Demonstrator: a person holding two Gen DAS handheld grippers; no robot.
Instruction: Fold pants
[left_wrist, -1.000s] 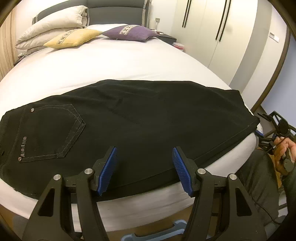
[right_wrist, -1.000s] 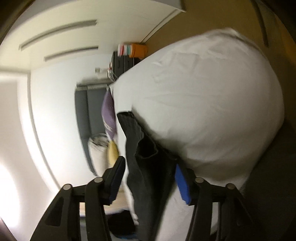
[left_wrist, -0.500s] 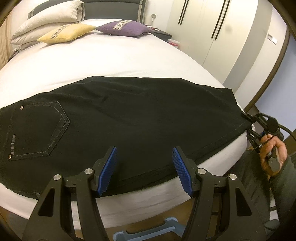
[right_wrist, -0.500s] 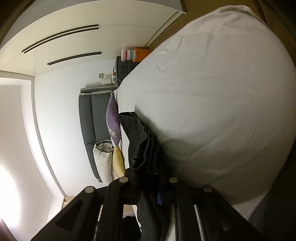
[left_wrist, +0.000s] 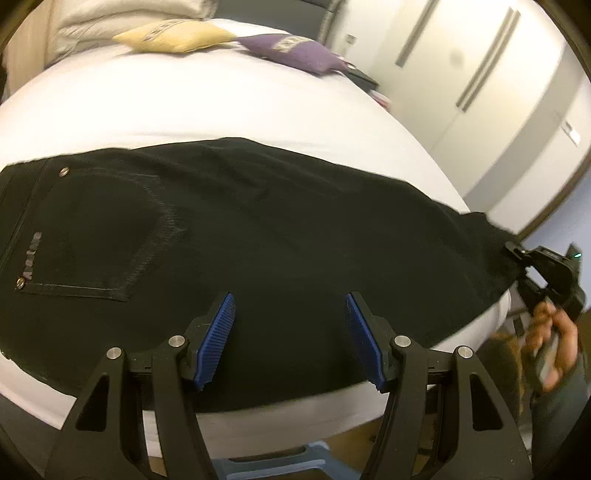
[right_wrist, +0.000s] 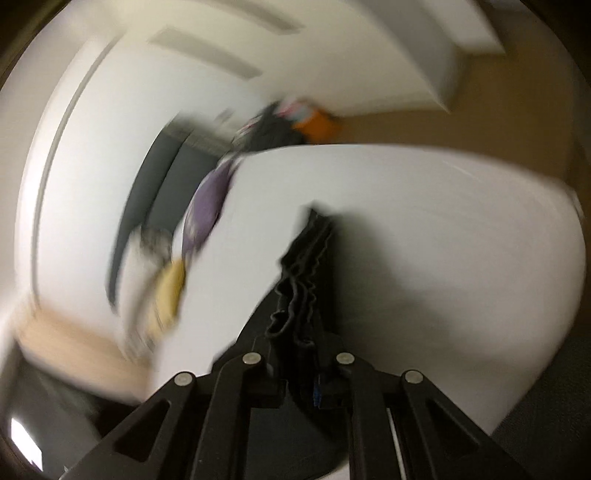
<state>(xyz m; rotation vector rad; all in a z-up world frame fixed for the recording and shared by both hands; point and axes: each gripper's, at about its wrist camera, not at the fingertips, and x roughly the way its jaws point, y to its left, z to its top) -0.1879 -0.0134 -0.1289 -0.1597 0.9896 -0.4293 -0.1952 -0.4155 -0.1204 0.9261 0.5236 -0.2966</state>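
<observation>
One pair of black pants (left_wrist: 280, 236) lies flat across the near edge of the white bed (left_wrist: 207, 107), waist to the left, hems to the right, already doubled leg on leg. Judged by the heavy stitching and rivets, the cloth is denim: fairly weighty, limp yet thick, not slippery, not fragile. It should hold a crease but will sag between two grip points, so both ends want support during a fold. Best holds, in my judgement: the stacked hems and the waistband.

The right gripper (right_wrist: 297, 373) is pinched on the hem end; bunched layers stand between its jaws in its own blurred view. In the left view it (left_wrist: 532, 266) sits at the far right corner of the pants.

The left gripper (left_wrist: 290, 332) hovers over the near edge mid-leg, jaws spread, holding nothing.

A small label (left_wrist: 31, 256) on the back pocket (left_wrist: 92, 236) carries pale lettering, not legible.
</observation>
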